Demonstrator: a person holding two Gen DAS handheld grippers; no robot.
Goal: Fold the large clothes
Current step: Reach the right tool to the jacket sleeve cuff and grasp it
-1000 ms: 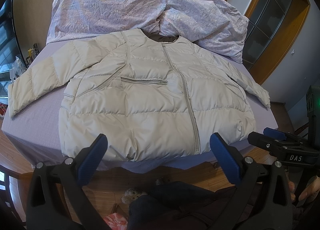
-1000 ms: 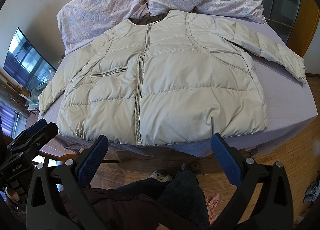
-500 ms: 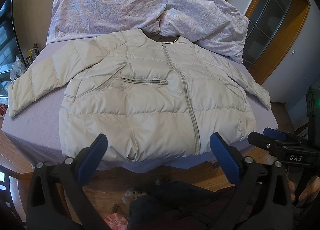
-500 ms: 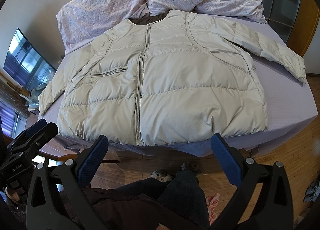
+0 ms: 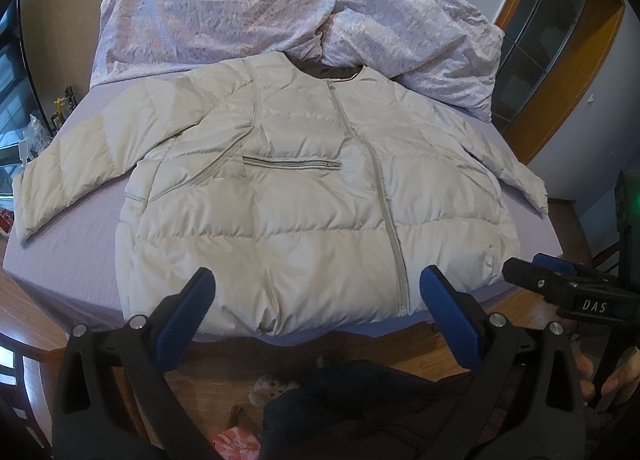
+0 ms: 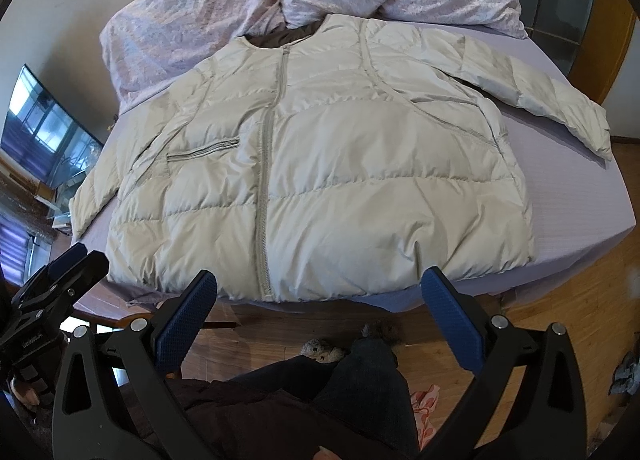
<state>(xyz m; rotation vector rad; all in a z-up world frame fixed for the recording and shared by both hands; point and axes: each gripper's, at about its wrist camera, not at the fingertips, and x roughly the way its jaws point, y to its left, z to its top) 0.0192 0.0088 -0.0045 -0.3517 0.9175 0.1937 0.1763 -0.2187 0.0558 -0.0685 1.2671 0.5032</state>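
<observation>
A cream quilted puffer jacket (image 5: pixel 288 196) lies flat and zipped on a lilac bed (image 5: pixel 68 256), front up, both sleeves spread out to the sides; it also shows in the right wrist view (image 6: pixel 328 180). Its hem lies along the bed's near edge. My left gripper (image 5: pixel 316 300) is open and empty, held just off the near edge above the hem. My right gripper (image 6: pixel 318 300) is open and empty, also just in front of the hem. The right gripper shows at the right of the left wrist view (image 5: pixel 576 292).
A crumpled lilac duvet (image 5: pixel 280 12) is heaped at the head of the bed behind the collar. The person's legs (image 6: pixel 320 392) and wooden floor (image 6: pixel 580 320) are below the grippers. A television (image 6: pixel 44 132) stands left, wooden door frames (image 5: pixel 560 60) right.
</observation>
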